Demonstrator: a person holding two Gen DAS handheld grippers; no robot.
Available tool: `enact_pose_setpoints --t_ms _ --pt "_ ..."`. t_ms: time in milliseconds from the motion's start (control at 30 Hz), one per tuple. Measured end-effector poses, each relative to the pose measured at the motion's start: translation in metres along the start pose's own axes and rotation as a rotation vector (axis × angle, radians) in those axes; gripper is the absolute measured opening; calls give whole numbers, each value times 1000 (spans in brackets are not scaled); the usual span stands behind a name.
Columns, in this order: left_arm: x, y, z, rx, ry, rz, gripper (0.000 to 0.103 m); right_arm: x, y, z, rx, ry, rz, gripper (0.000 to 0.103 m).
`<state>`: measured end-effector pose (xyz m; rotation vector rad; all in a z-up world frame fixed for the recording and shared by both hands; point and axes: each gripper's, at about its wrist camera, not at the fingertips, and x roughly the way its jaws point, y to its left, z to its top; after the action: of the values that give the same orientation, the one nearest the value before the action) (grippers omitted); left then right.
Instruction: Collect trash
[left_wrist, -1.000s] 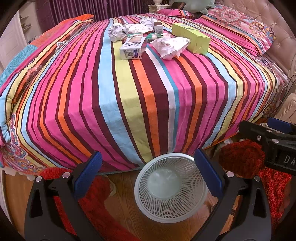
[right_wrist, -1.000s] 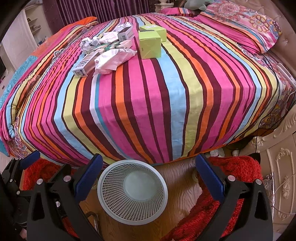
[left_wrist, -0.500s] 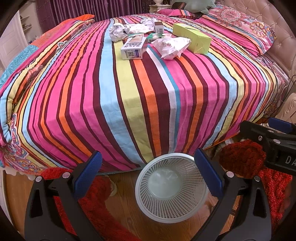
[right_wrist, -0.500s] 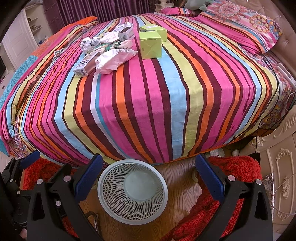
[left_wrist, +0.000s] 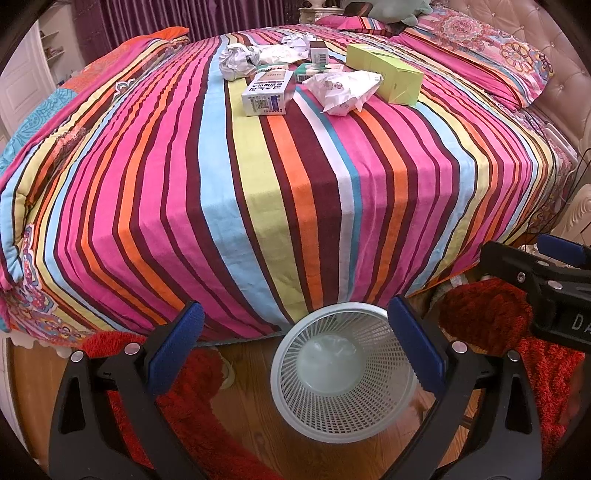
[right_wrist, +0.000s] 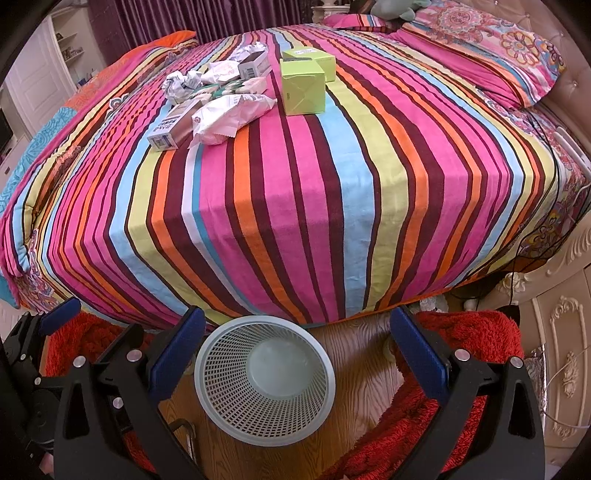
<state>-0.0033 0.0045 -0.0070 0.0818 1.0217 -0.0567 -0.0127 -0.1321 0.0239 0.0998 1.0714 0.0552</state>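
Observation:
Trash lies in a cluster on the far part of the striped bed: a white medicine box (left_wrist: 269, 92) (right_wrist: 173, 127), a crumpled white wrapper (left_wrist: 341, 90) (right_wrist: 229, 114), a green carton (left_wrist: 388, 75) (right_wrist: 303, 86), balls of crumpled paper (left_wrist: 238, 61) (right_wrist: 181, 85) and several smaller boxes. A white mesh wastebasket (left_wrist: 345, 373) (right_wrist: 264, 374) stands empty on the wooden floor at the foot of the bed. My left gripper (left_wrist: 295, 332) hangs open above the basket, nothing between its blue pads. My right gripper (right_wrist: 295, 334) is open too, just right of the basket.
The striped bedspread (left_wrist: 258, 203) fills most of both views, with patterned pillows (right_wrist: 498, 48) and a tufted headboard at the right. A red shag rug (right_wrist: 443, 424) lies on the wood floor around the basket. A carved white cabinet (right_wrist: 561, 332) stands at the far right.
Both views have crept very slightly toward the bed; the trash and the basket stay where they were. Both grippers remain open.

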Motion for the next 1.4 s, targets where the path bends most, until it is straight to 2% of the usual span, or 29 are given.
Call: enact_pose_setpoints --t_ms 233,467,633,767,900,1100,1233,1400 --pt "4 1 -1 -8 11 4 97 2 -2 0 0 3 -6 95" --pt "7 11 3 -51 0 2 97 1 -9 3 9 -30 -2 95" --pt "10 23 15 -68 -17 20 97 7 -17 9 29 -31 1 95" --pt "14 32 39 -68 -43 38 97 10 -19 21 35 -35 13 95" --pt "20 40 78 -66 -105 56 97 12 -19 49 23 -57 29 95" --pt "37 49 136 -88 -177 76 97 14 -15 113 7 -158 23 95" --pt "54 50 163 -63 -186 64 97 23 -16 152 26 -197 25 95" --pt "82 44 185 -31 -155 55 97 48 -12 185 17 -175 45 95"
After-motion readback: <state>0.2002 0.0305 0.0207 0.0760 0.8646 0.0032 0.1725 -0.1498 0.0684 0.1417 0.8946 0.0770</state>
